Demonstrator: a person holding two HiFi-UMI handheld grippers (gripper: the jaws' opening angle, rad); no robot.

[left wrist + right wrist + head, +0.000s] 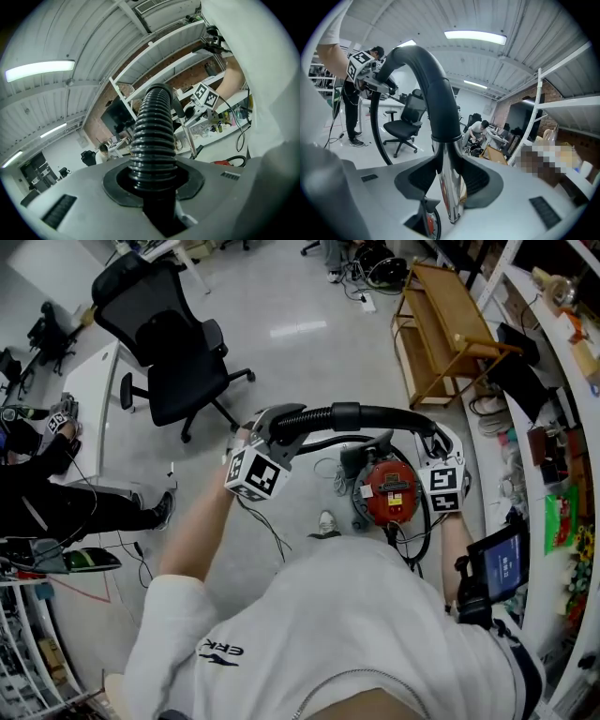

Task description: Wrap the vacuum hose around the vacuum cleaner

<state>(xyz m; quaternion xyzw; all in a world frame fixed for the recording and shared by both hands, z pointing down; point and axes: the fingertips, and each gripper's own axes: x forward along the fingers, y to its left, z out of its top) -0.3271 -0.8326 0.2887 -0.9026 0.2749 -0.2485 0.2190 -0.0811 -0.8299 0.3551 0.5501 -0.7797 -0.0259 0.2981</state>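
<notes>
Hose (152, 136), ribbed section, sits clamped in your left tool (275, 432); your right tool (436, 448) is clamped on its chrome wand (449, 187). It arcs between both, above the red vacuum cleaner (389, 493) on the floor (281, 362). Black office chair (178, 352) stands beyond.
</notes>
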